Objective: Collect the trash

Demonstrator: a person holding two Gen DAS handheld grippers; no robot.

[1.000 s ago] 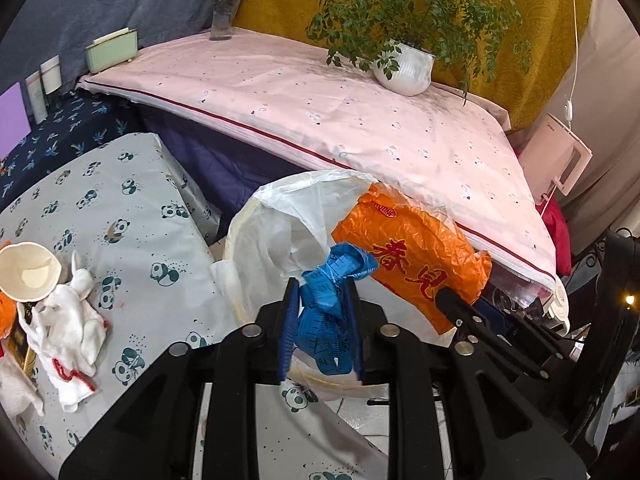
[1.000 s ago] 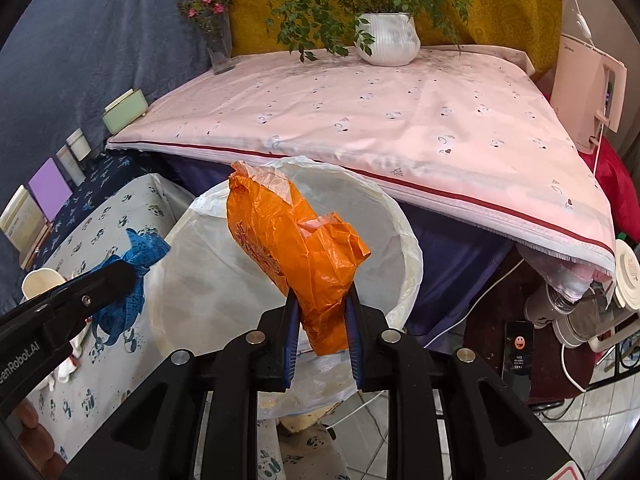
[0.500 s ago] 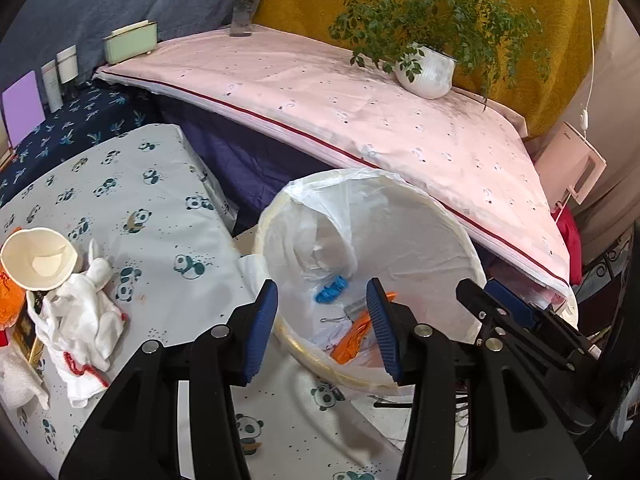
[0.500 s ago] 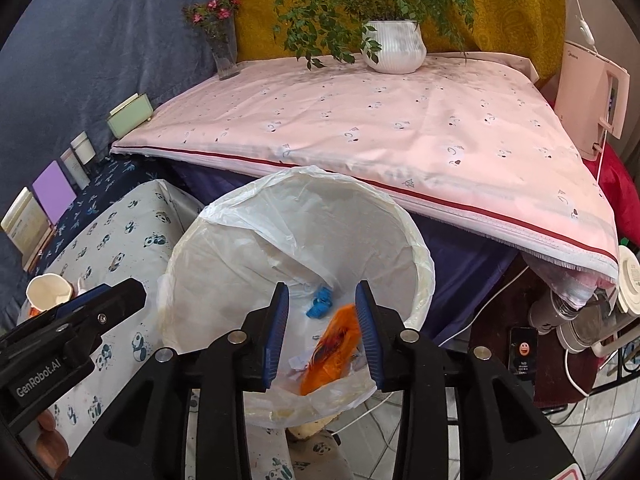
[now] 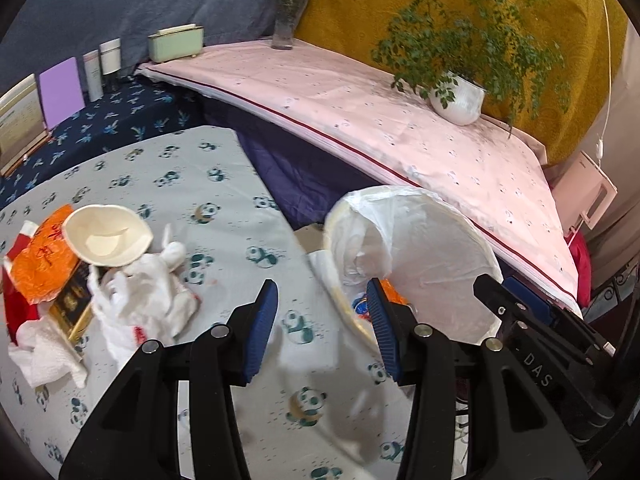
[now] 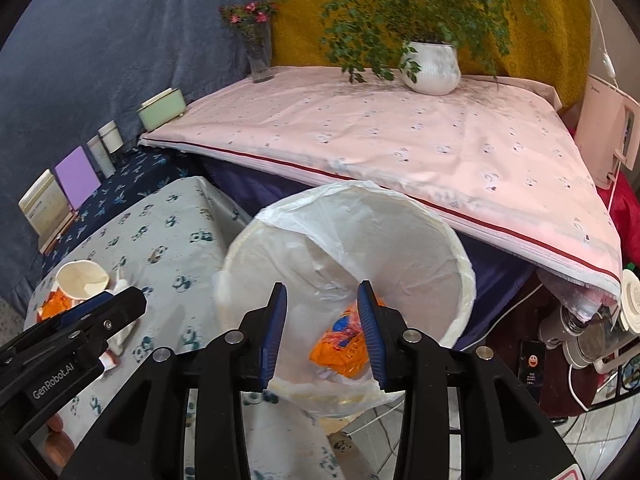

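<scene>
A round bin lined with a white bag (image 6: 440, 240) stands beside the panda-print table (image 5: 224, 208); it also shows in the left wrist view (image 5: 440, 232). An orange wrapper (image 6: 344, 348) and a blue scrap lie inside it. My right gripper (image 6: 322, 320) is open and empty over the bin. My left gripper (image 5: 322, 316) is open and empty above the table edge, left of the bin. Trash lies at the table's left: a paper cup (image 5: 106, 234), an orange wrapper (image 5: 40, 268), crumpled white tissue (image 5: 148, 300), a dark packet (image 5: 72, 304) and a paper towel (image 5: 44, 356).
A pink-sheeted surface (image 6: 400, 144) behind the bin carries a white plant pot (image 6: 434, 66), a flower vase (image 6: 258, 56) and a green box (image 6: 162, 110). Books and bottles (image 5: 60, 92) stand at the far left. A pink appliance (image 6: 608, 136) and cables are at the right.
Both grippers opened and dropped the orange wrapper and blue scrap into the bin. My left gripper then swung left toward the table's trash pile. My right gripper stays over the bin.
</scene>
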